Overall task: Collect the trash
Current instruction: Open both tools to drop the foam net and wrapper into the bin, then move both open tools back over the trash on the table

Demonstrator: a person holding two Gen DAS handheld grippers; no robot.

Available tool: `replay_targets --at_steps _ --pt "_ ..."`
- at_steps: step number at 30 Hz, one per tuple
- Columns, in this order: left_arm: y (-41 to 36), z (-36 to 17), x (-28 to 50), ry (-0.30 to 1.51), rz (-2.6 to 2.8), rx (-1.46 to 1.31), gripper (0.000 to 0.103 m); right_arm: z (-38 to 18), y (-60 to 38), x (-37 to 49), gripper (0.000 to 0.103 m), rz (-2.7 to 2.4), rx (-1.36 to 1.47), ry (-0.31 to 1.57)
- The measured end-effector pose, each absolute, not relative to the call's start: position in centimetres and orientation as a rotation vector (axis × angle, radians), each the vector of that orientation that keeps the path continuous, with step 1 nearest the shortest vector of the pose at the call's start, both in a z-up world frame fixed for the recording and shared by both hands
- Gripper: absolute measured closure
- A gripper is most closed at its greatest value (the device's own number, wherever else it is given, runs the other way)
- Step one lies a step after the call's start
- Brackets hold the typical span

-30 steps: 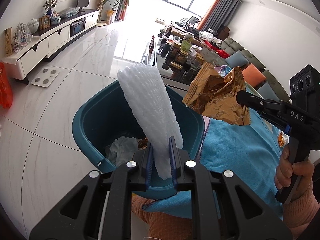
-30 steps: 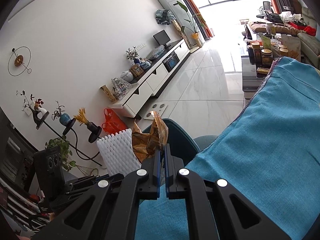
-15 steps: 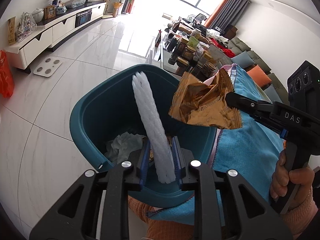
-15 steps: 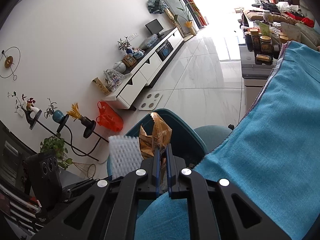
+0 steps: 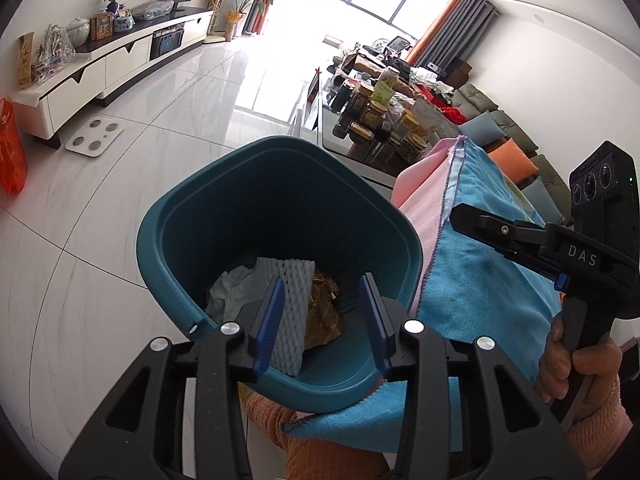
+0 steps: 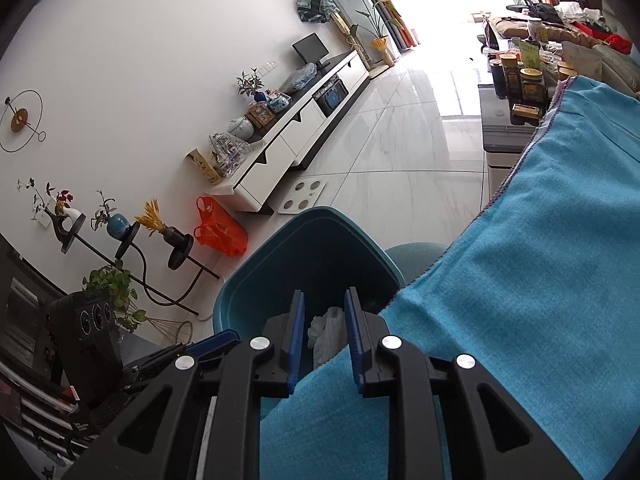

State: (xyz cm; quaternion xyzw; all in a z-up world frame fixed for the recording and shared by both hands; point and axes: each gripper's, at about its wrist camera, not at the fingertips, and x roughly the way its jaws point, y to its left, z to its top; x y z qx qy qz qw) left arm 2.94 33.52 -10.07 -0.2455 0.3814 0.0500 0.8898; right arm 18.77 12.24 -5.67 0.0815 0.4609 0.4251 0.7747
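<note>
With jaws just opening, left gripper [image 5: 322, 316] parted wide and right gripper [image 6: 324, 334] narrowly, both empty over the teal bin [image 5: 208, 204]. Down inside near its front wall: foam net [image 5: 290, 304], gold wrapper [image 5: 324, 312], crumpled tissue [image 5: 230, 290].

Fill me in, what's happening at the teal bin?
A person holds a gripper in each hand over the teal trash bin. Both jaws have just been opening, with nothing between them now. The white foam net and the gold snack wrapper lie in the bin beside crumpled tissue. The left gripper and right gripper both hover above the bin, empty.
</note>
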Motion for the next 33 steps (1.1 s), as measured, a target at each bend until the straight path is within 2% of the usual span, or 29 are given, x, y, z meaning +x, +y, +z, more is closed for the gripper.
replay_targets --at_steps 4,5,7,13,20,33 --pt "31.6 -8.5 2.4 0.753 0.08 -0.458 0.055 -4.6 10.4 17.8 0.081 0.922 0.161 0.957" --pt "31.0 -8.2 2.4 0.745 0.072 -0.442 0.053 -4.3 9.9 17.4 0.074 0.919 0.155 0.94" --pt "29.6 -7.4 2.2 0.731 0.043 -0.412 0.052 -3.5 8.5 16.5 0.069 0.912 0.142 0.902" --pt "23.8 -5.3 2.8 0.692 -0.091 -0.309 0.046 -1.4 3.3 14.2 0.067 0.866 0.127 0.803" --pt "16.0 -4.2 4.4 0.695 -0.266 -0.213 0.046 -0.4 -4.8 12.1 0.067 0.73 0.154 0.704" --pt "1.8 -4.1 7.5 0.75 -0.564 -0.106 0.046 -3.4 -19.6 7.3 0.067 0.386 0.272 0.701"
